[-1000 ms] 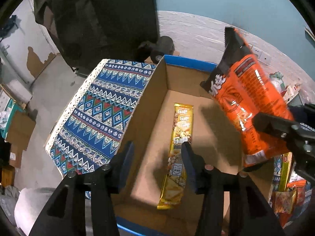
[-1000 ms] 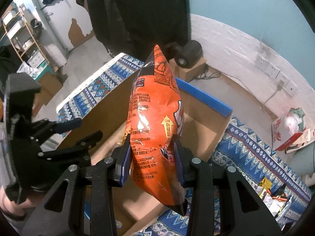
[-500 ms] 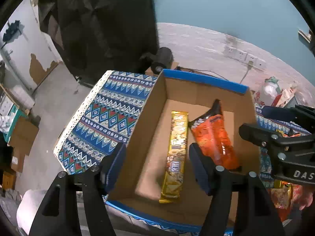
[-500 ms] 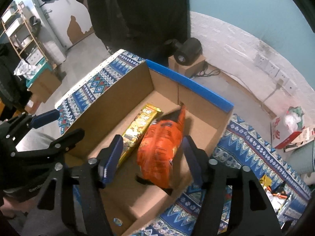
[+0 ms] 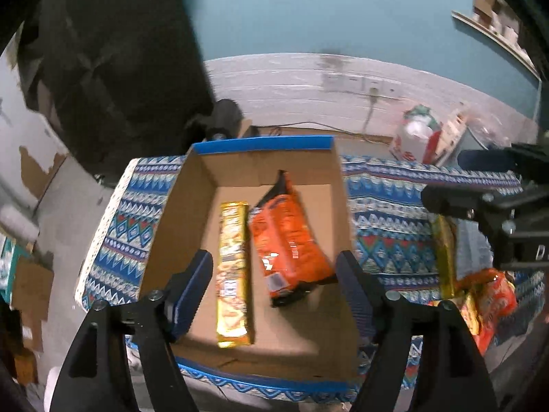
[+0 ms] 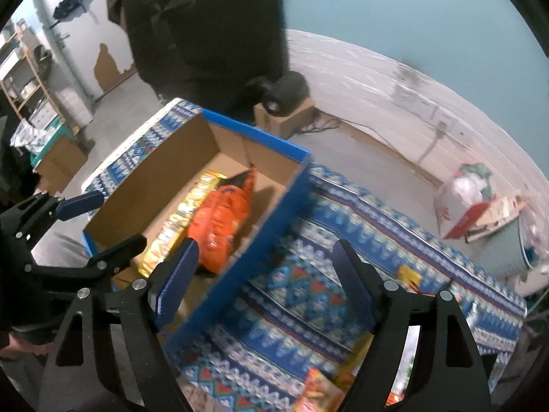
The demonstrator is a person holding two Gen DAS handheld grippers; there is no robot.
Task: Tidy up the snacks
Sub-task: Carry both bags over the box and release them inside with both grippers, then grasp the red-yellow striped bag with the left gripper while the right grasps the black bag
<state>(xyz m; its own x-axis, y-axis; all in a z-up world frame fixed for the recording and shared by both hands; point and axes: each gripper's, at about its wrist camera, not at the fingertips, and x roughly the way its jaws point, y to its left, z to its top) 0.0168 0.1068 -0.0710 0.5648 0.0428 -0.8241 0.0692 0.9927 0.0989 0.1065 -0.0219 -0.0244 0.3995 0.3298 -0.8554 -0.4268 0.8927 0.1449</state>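
Lying flat in the box (image 5: pixel 192 213), the orange bag (image 5: pixel 288 237) is kept beside the yellow pack (image 5: pixel 233 267); both tongs, left (image 5: pixel 274 295) and right (image 6: pixel 264 281), are spread, empty

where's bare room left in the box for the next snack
Inside the cardboard box: a bare strip between its left wall and the yellow packet, and floor beyond the packets by the far wall. The orange bag crowds the middle and right. Both grippers, left and right, are open.
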